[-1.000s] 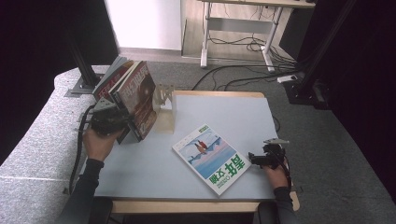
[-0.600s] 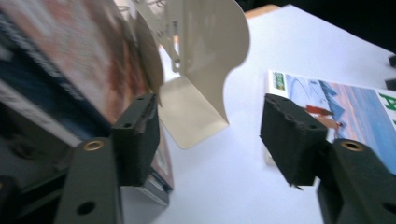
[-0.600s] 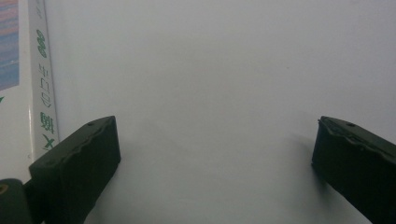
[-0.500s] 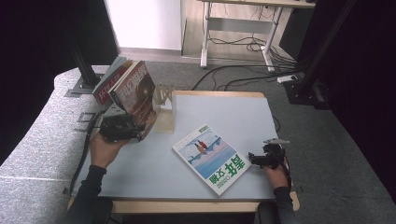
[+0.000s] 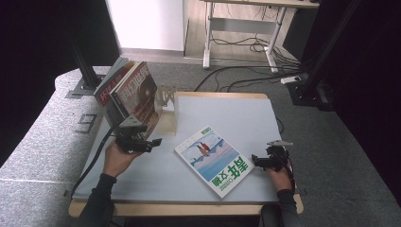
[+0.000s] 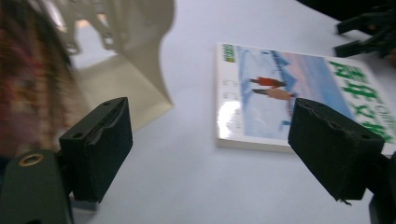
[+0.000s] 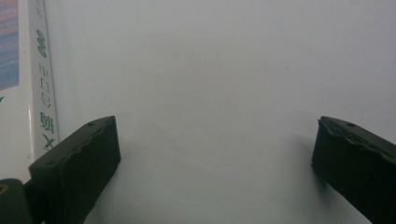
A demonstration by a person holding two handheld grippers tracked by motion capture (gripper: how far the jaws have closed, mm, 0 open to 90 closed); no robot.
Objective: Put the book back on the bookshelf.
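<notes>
Magazine (image 5: 218, 160) lies flat mid-table, long axis diagonal | left gripper (image 5: 152, 142): jaws just opened wide, nothing between, magazine ahead of it | right gripper (image 5: 256, 161): jaws spread, empty, just beside the magazine's near-right edge, the nearer hand | bookstand (image 5: 166, 108) holds upright magazines (image 5: 135, 92)

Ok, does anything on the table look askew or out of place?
Only the magazine: it lies flat and skewed to the table edges, while the others lean upright in the stand. Nothing looks spilled or damaged.
</notes>
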